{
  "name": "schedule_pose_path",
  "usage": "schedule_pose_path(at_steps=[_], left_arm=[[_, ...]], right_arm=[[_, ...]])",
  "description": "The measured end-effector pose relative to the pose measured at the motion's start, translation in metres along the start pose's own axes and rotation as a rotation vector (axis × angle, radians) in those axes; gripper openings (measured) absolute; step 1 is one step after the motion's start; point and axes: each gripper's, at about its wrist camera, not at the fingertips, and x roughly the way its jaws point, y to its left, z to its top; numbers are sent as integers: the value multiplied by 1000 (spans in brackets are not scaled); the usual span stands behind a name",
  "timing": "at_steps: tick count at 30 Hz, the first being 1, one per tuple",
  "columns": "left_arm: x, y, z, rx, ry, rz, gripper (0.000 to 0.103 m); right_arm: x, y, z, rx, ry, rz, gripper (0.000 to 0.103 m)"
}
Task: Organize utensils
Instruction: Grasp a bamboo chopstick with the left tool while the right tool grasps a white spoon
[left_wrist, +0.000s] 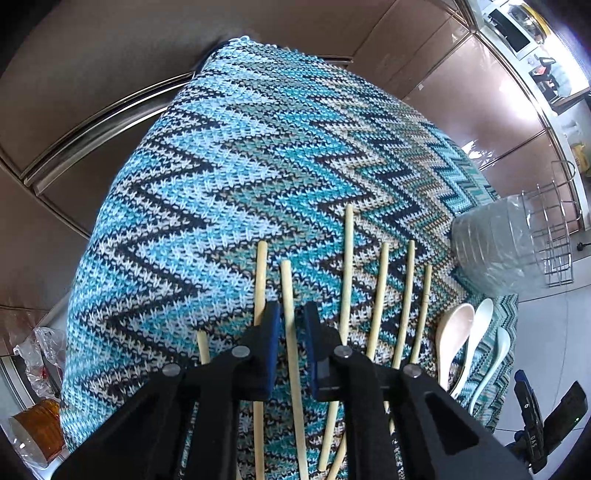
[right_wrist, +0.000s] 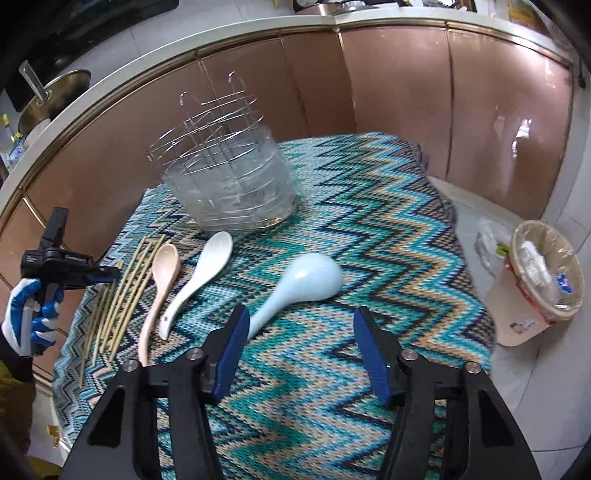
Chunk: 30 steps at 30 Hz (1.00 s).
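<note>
Several bamboo chopsticks (left_wrist: 380, 288) lie side by side on a blue zigzag knit cloth (left_wrist: 240, 166). My left gripper (left_wrist: 291, 317) points down over them. One chopstick (left_wrist: 286, 280) runs between its blue pads, with a thin gap on each side. To the right lie a pink spoon (left_wrist: 452, 332), a white spoon (left_wrist: 478, 325) and a light blue spoon (right_wrist: 306, 280). My right gripper (right_wrist: 303, 347) stands open just short of the light blue spoon. The spoon's handle tip is beside the gripper's left pad. Nothing is held.
A wire utensil holder in a clear round tub (right_wrist: 229, 177) stands at the back of the cloth. Copper-coloured cabinet doors (right_wrist: 399, 81) curve behind. A lined waste bin (right_wrist: 543, 273) sits on the floor to the right. A gloved hand (right_wrist: 29, 317) holds the left gripper.
</note>
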Motion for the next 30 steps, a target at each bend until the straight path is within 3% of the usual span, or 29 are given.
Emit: schedule_pose_path(at_steps=[6,11,19,22,26,30], left_arm=[[4,-4,2,11,8,20,8],[5,-7,2,16,12,35,6],[8,-11,5,23,16,56,6],[8,-12,5,26,14,66,5],[6,-13,3,26,-8,72,5],[-6,-14,-3,29,-66,52,5]], right_arm=[[29,18,30,4,24,171,35],[79,33,45,15,108,239,24],[120,43,56,15,162,257,18],[127,47,57,-14,184,260,9],[125,54,56,-62,182,264,7],[103,62,55,-107,127,251,6]])
